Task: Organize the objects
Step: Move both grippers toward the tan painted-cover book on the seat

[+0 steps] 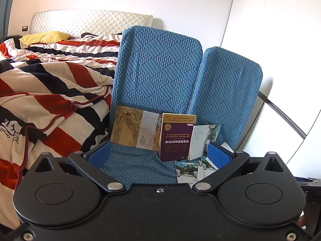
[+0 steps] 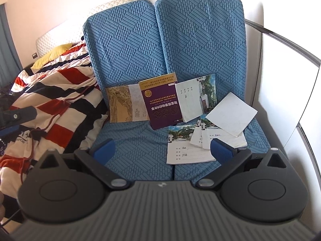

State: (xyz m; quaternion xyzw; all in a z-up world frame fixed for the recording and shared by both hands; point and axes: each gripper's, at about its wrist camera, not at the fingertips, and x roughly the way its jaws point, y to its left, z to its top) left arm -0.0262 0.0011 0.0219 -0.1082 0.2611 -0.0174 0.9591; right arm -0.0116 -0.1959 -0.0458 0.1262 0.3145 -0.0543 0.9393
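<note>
Two open claws are facing a blue quilted seat (image 2: pixel 136 152) with two back cushions. The left claw (image 1: pixel 158 156) is standing released, its blue pads spread wide with nothing between them; the right claw (image 2: pixel 162 150) is likewise standing released and gripping nothing. A tan book (image 2: pixel 124 106) with a painted cover is leaning against the left back cushion (image 2: pixel 120 46). Just beside it, a purple book (image 2: pixel 160 106) with a yellow band is leaning upright, overlapping the tan book's edge. A thin booklet (image 2: pixel 192 100) with a photograph strip is leaning against the right back cushion (image 2: pixel 202 36), touching the purple book. On the seat in front, several more booklets (image 2: pixel 188 148) are lying flat and overlapping, and a plain white sheet (image 2: pixel 230 114) is lying tilted over them. To the left of the seat, a striped red, white and dark blanket (image 1: pixel 50 92) is lying rumpled on a bed, with a yellow pillow (image 1: pixel 46 37) and a white quilted headboard (image 1: pixel 90 22) behind it.
</note>
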